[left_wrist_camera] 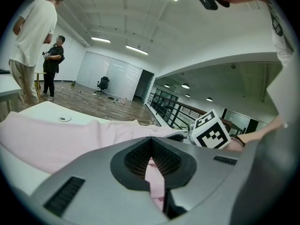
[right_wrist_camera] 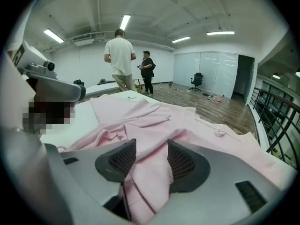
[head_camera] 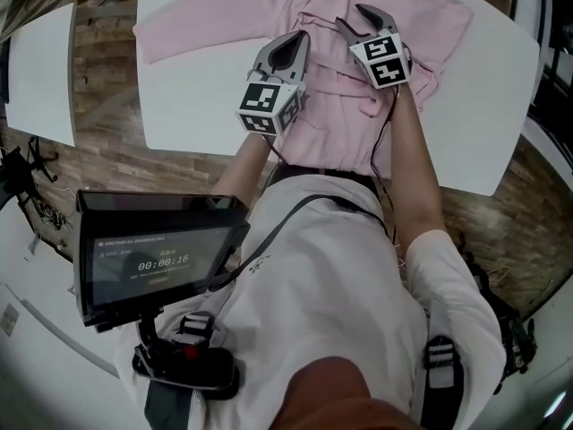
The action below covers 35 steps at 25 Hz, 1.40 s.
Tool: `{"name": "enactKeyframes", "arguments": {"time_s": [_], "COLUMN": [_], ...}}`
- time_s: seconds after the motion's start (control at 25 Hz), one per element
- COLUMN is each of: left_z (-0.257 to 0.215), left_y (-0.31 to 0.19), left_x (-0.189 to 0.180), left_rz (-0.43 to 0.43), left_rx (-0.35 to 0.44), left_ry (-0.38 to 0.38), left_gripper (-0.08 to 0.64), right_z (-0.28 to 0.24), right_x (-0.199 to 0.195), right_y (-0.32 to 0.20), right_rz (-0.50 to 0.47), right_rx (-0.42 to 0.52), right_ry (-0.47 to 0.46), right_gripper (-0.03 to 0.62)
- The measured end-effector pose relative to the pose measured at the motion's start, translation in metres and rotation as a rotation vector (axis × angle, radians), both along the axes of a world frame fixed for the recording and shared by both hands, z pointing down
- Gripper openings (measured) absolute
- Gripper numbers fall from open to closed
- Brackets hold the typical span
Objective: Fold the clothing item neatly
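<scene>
A pink shirt [head_camera: 358,106] lies spread and partly bunched on the white table [head_camera: 197,97]. My left gripper [head_camera: 300,39] is over the shirt's middle, shut, with a fold of pink fabric [left_wrist_camera: 155,176] pinched between its pads. Just to its right is my right gripper [head_camera: 359,18], over the rumpled part near the collar. In the right gripper view the right gripper [right_wrist_camera: 147,157] has its jaws standing wide apart. A loose fold of the shirt [right_wrist_camera: 150,172] hangs between them, and the pads do not press on it. One sleeve [head_camera: 192,21] stretches to the left.
A second white table [head_camera: 40,70] stands at the left across a strip of wood floor. A screen on a rig [head_camera: 152,258] hangs at the person's chest. Two people [right_wrist_camera: 123,57] stand far off beyond the table. A railing [right_wrist_camera: 276,121] runs at the right.
</scene>
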<state>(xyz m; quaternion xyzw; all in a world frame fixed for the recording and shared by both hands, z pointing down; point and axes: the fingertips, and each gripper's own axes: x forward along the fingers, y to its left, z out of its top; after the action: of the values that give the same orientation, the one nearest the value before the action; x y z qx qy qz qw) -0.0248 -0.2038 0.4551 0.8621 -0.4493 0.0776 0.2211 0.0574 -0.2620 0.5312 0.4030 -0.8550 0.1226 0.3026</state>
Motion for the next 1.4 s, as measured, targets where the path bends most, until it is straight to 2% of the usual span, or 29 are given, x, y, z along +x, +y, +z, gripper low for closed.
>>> {"name": "enactKeyframes", "arguments": {"time_s": [0.08,0.2,0.24,0.4,0.6,0.88,0.96,1.0,1.16,1.28,1.4], "left_z": [0.001,0.001,0.001,-0.001,-0.008,-0.009,-0.006,-0.005,-0.001,0.002,0.012], "left_y": [0.004,0.007,0.008,0.008,0.006,0.003,0.001,-0.001,-0.011,-0.028,-0.048], "left_x": [-0.004,-0.01,-0.012,-0.021,-0.025,-0.023,-0.021,-0.02,-0.013,-0.014,-0.017], "left_rz": [-0.016,-0.038,-0.045,-0.076,-0.099,-0.106,-0.101,-0.098,-0.073,-0.058,-0.031], "left_rx": [-0.009,-0.018,-0.018,-0.015,-0.003,-0.001,-0.003,-0.004,0.013,0.031,0.013], "left_ry": [0.0,-0.003,-0.006,-0.008,-0.002,-0.017,-0.02,-0.019,-0.033,-0.055,-0.066], "left_gripper": [-0.002,-0.002,-0.002,-0.002,-0.002,-0.002,-0.002,-0.002,-0.002,-0.002,-0.002], "right_z": [0.008,0.016,0.013,-0.013,-0.054,-0.048,-0.05,-0.055,-0.075,-0.065,-0.05], "right_x": [-0.008,-0.017,-0.022,-0.039,-0.056,-0.086,-0.091,-0.09,-0.058,-0.019,0.013], "right_y": [-0.003,-0.005,-0.004,-0.011,-0.056,-0.102,-0.1,-0.097,-0.067,-0.031,0.0], "right_rz": [0.0,-0.024,-0.044,-0.077,-0.068,-0.129,-0.168,-0.175,-0.108,-0.024,0.073], "right_rx": [-0.046,-0.083,-0.074,-0.013,0.099,0.125,0.127,0.134,0.161,0.132,0.083], "right_ry": [-0.018,0.012,0.024,-0.016,-0.055,-0.037,-0.047,-0.056,-0.094,-0.081,-0.083], "right_gripper": [0.202,0.02,0.011,0.009,0.009,0.017,0.127,0.16,0.17,0.17,0.163]}}
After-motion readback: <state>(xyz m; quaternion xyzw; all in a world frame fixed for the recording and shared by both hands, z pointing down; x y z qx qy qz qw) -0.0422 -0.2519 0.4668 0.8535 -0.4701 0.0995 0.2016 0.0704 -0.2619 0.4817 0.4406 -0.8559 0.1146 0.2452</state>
